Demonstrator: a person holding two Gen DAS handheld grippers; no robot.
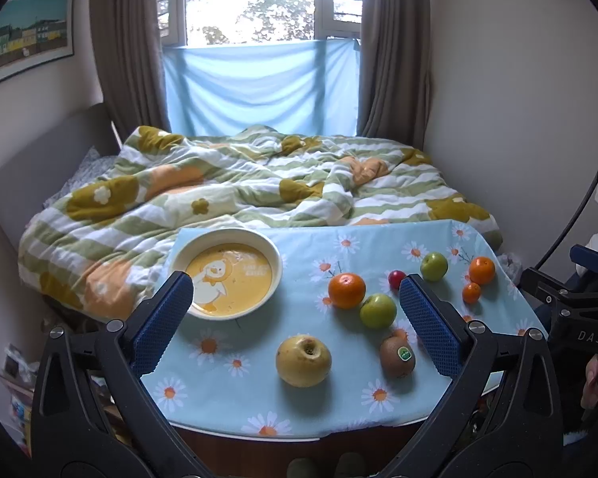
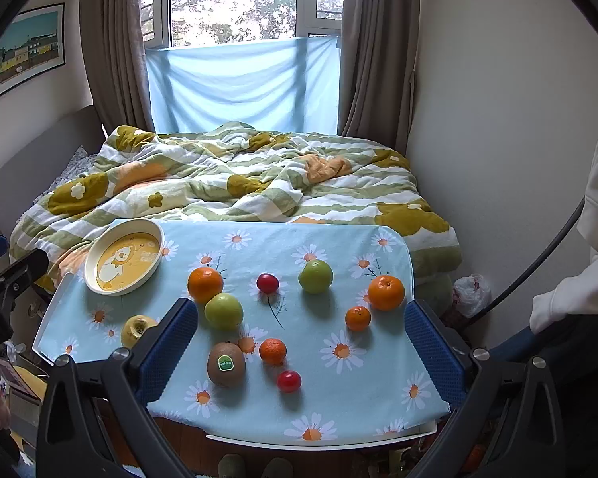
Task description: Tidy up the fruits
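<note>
Fruits lay scattered over the daisy-print tablecloth (image 2: pixel 339 255), none in the round cream plate (image 1: pixel 273 257) with its yellow duck picture. The left claw (image 1: pixel 295 292) stood wide open and empty, its dimpled blue pads (image 1: pixel 428 324) spread apart; the plate sat just past its left finger, the dull yellow apple (image 1: pixel 303 360) and fuzzy stickered kiwi (image 1: pixel 396 356) low between the fingers. The right claw (image 2: pixel 301 316) gaped just as wide, gripping nothing. Its camera caught what the left missed: a glossy red cherry tomato (image 2: pixel 289 381) and a pebbly little mandarin (image 2: pixel 273 351) near the kiwi, both between its fingers. Further ahead sat a smooth green apple (image 2: pixel 223 312) touching a big orange (image 2: pixel 205 285), with another orange (image 2: pixel 386 292) off toward the right finger.
</note>
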